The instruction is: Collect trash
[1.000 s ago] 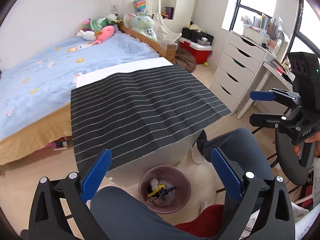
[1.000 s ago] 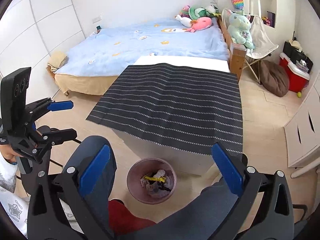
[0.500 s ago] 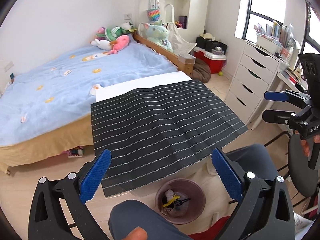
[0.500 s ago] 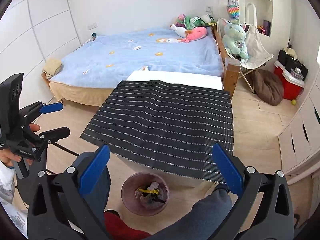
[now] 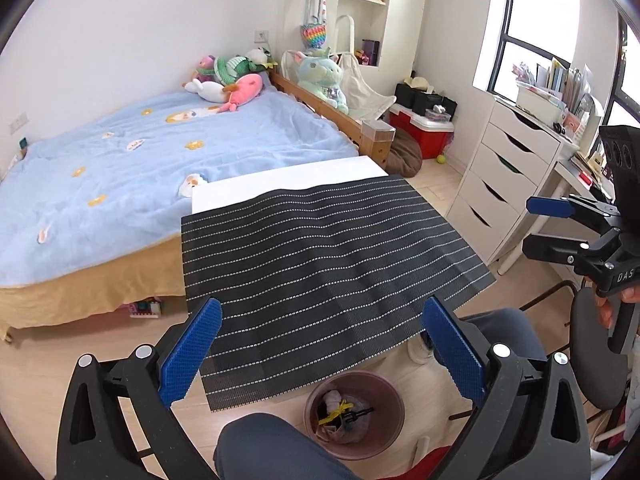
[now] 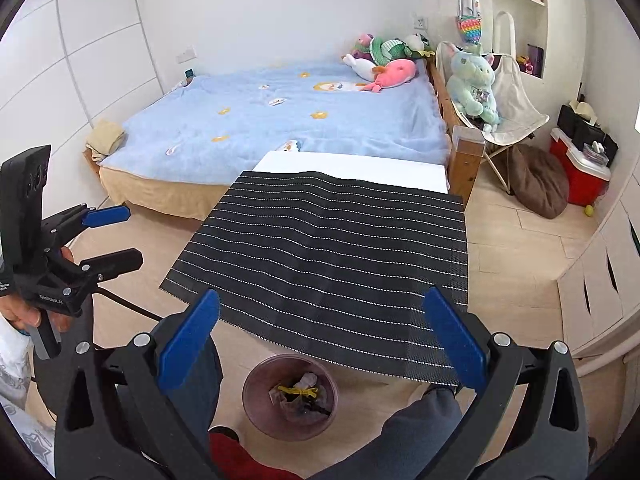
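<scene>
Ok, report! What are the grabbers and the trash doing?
Left gripper open, empty. Right gripper open, empty. Trash in bin below table. Mat bare.

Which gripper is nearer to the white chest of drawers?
Right. The right gripper is open in the air just beside the white chest of drawers. The left gripper, also open, is across the table, on the side of the bed.

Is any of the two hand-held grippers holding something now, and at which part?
Nothing is held. The left hand-held gripper and the right hand-held gripper are both open and empty above the striped mat.
</scene>
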Demonstrator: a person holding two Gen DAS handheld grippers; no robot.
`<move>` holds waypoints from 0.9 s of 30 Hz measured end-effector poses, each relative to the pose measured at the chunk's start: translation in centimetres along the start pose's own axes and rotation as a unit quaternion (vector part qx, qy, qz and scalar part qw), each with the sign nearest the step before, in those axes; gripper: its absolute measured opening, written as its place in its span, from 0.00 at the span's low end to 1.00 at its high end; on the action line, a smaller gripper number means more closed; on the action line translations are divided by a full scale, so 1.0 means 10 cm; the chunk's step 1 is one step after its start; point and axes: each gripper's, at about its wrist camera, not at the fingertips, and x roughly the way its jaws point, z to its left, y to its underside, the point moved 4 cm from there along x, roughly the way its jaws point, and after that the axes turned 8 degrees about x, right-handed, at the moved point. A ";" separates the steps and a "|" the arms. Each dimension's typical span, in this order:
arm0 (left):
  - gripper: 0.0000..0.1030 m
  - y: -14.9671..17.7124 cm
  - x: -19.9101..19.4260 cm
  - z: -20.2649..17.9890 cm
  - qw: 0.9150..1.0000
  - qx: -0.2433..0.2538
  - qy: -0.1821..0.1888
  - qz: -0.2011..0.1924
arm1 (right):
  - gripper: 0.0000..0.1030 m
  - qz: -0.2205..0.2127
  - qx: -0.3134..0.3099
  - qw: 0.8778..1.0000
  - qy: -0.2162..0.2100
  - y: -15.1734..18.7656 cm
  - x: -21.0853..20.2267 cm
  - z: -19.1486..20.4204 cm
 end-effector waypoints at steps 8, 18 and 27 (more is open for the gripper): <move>0.94 0.00 0.00 0.01 1.000 -0.008 -0.010 -0.007 | 0.97 0.003 0.000 1.000 0.001 -0.01 0.02 -0.04; 0.94 0.01 0.02 0.00 1.000 -0.010 -0.004 0.002 | 0.97 0.006 0.000 1.000 0.001 -0.01 0.05 -0.05; 0.94 0.02 0.02 -0.01 1.000 -0.008 -0.002 0.003 | 0.97 0.007 -0.001 1.000 0.001 -0.01 0.06 -0.05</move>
